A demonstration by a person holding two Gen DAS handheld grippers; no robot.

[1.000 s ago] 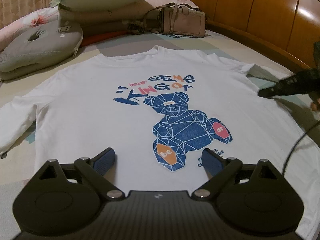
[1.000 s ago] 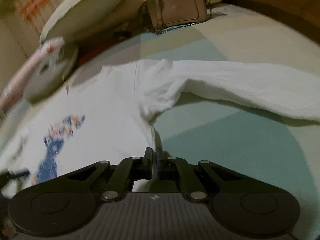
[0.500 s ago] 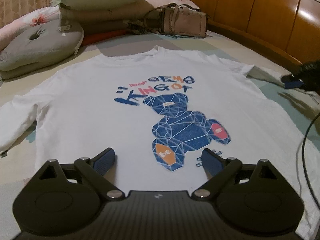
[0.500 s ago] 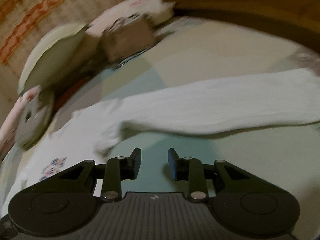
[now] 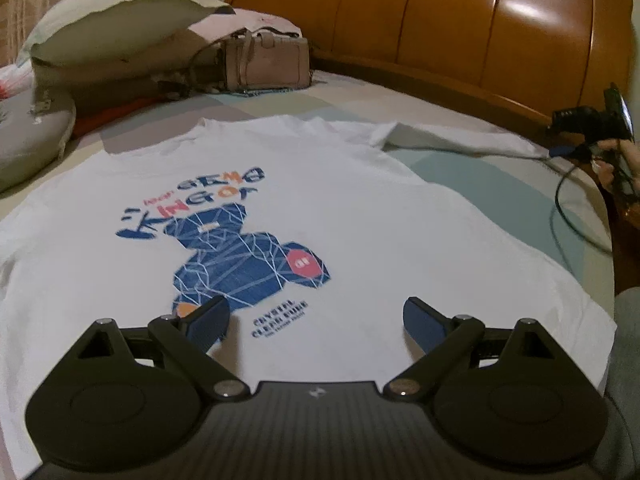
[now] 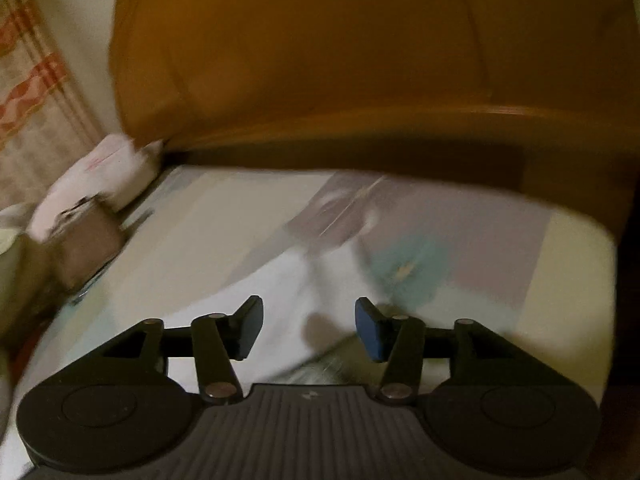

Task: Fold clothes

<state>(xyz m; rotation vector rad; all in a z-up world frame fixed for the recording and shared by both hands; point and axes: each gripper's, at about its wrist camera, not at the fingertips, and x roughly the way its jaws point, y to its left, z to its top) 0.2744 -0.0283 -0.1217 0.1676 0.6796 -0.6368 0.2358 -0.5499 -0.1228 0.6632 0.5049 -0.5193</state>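
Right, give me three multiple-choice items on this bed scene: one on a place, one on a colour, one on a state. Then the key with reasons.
1. Where does the handbag sit?
A. on the shirt
B. beyond the shirt collar, by the pillows
C. on the floor

2. What colour is the bear print on the white T-shirt?
A. mostly blue
B. green
C. black

3. How does the left gripper stand?
A. shut on the hem
B. shut on nothing
C. open above the shirt

Key: 1 B, it rests past the collar near the pillows; 2 A, blue facets with orange patches; 3 C, its fingers stand wide apart.
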